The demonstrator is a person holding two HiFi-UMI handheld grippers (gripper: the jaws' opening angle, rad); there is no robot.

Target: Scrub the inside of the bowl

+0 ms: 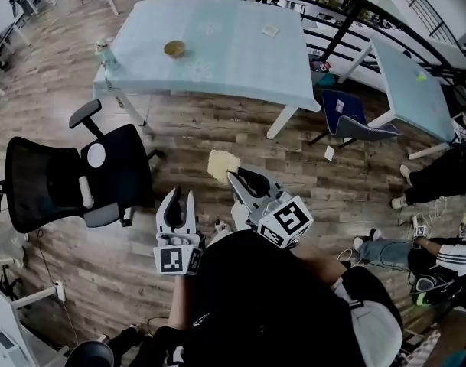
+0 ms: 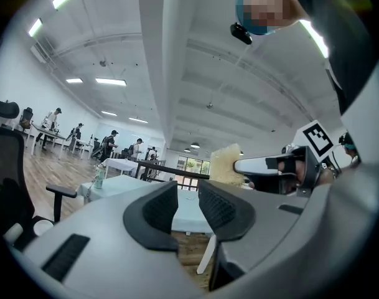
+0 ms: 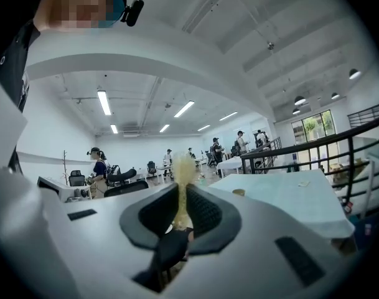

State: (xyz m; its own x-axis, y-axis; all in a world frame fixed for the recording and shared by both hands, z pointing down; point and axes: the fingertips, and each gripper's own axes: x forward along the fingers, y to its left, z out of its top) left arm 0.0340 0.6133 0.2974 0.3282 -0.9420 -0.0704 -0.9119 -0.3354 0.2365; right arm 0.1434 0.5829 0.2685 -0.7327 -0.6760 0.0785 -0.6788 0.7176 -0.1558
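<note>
Office chair (image 1: 72, 178) stands left, table (image 1: 240, 52) with bowl (image 1: 174, 49) ahead

Open floor (image 1: 217, 132) ahead to table (image 1: 240, 48); office chair (image 1: 68, 176) blocks left.

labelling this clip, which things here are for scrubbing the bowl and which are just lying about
For the job:
bowl on the table
yellow scrub pad
right gripper, holding the pad
left gripper, empty

Lying about:
black office chair
blue chair
</note>
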